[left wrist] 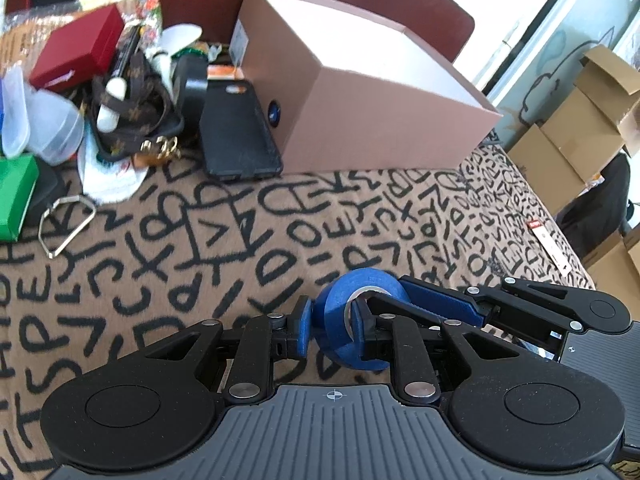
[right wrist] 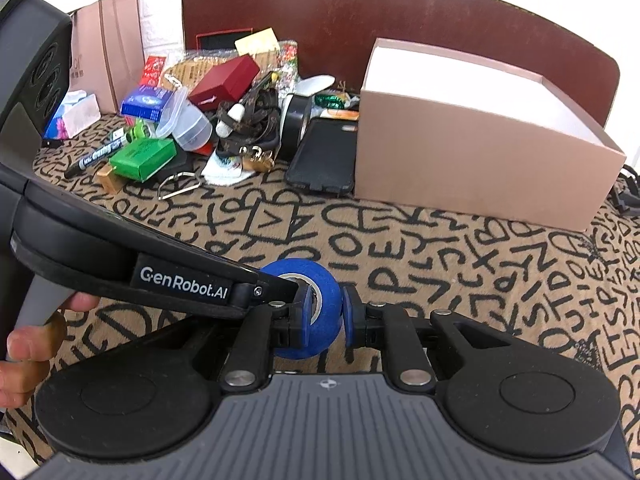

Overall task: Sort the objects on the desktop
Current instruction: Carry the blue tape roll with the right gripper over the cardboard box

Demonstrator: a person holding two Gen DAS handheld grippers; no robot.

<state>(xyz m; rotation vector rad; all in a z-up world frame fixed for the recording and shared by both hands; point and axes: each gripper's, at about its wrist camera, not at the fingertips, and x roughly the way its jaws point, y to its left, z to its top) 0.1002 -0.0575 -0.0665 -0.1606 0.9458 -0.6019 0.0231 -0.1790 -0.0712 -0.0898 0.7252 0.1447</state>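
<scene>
Together, your left gripper [left wrist: 331, 330] and right gripper [right wrist: 326, 318] have their fingers clenched on one blue masking-tape roll [left wrist: 360, 316], held just above the letter-patterned table [left wrist: 200, 248] in front of the brown cardboard box [left wrist: 360, 100]; the left pinches the ring wall through its core, the right squeezes across the flat faces. Judge the roll light and fairly stiff, its crepe surface grippy rather than slippery, so hold the wall or the faces lightly, since hard pressure could ovalise the ring.
</scene>
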